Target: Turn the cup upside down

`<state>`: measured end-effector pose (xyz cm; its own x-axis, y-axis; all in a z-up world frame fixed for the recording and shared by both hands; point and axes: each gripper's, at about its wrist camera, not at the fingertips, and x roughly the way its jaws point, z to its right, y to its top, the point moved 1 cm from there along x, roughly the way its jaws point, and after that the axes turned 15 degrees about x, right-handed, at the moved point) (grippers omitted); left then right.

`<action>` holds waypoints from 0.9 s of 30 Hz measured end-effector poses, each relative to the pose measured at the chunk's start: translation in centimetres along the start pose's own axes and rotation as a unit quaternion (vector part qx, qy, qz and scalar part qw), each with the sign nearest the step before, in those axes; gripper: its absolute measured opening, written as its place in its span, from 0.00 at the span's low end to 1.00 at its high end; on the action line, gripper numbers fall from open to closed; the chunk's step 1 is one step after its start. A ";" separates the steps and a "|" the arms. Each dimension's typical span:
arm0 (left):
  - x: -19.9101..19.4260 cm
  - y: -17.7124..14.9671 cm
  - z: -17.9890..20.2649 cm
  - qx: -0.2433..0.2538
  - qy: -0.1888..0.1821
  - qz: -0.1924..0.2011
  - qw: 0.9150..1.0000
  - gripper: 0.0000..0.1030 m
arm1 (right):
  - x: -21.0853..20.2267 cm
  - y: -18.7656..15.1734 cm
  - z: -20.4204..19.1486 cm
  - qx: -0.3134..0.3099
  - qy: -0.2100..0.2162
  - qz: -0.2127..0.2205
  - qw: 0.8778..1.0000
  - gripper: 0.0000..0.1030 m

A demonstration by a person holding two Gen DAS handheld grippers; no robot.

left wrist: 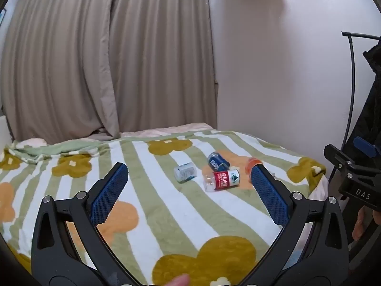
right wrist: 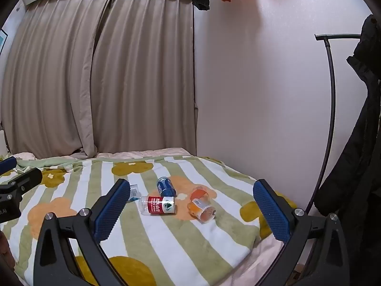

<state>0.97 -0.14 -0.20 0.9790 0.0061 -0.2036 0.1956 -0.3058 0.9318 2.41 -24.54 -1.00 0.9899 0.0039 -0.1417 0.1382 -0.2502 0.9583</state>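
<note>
Several cut-bottle cups lie on their sides on a striped flowered blanket (left wrist: 166, 205). A red-labelled clear cup (left wrist: 221, 180) (right wrist: 158, 205) lies in the middle. A blue cup (left wrist: 218, 161) (right wrist: 166, 186) lies behind it. A pale blue-white cup (left wrist: 184, 172) (right wrist: 133, 193) lies to the left. An orange cup (right wrist: 201, 203) lies to the right, partly hidden behind my left gripper's right finger in the left wrist view (left wrist: 251, 163). My left gripper (left wrist: 188, 174) and right gripper (right wrist: 190, 190) are both open, empty, and held short of the cups.
Beige curtains (left wrist: 107, 66) hang behind the bed. A white wall (right wrist: 262, 95) is on the right. A dark coat on a black stand (right wrist: 357, 143) is at the far right. The bed's right edge (right wrist: 273, 243) drops off near the stand.
</note>
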 end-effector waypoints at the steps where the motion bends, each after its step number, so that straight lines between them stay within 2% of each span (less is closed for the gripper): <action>1: 0.1 -0.1 -0.1 -0.012 -0.011 0.000 1.000 1.00 | 0.0 0.0 0.0 0.002 0.001 0.001 1.000 1.00; 9: -0.8 0.7 -0.9 -0.010 -0.010 0.008 1.000 1.00 | 0.0 0.0 0.0 0.006 0.001 -0.003 1.000 1.00; 10: -0.6 0.6 0.0 -0.004 -0.010 0.008 1.000 1.00 | -0.1 0.0 0.1 0.007 0.001 -0.003 1.000 1.00; 27: -0.7 0.7 0.3 -0.003 -0.005 0.011 1.000 1.00 | -0.2 0.0 -0.1 0.006 0.000 -0.004 1.000 1.00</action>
<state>0.40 -0.64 0.54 0.9826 -0.0097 -0.1857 0.1742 -0.3008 0.9376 2.24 -24.47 -0.95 0.9888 0.0065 -0.1488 0.1452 -0.2626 0.9539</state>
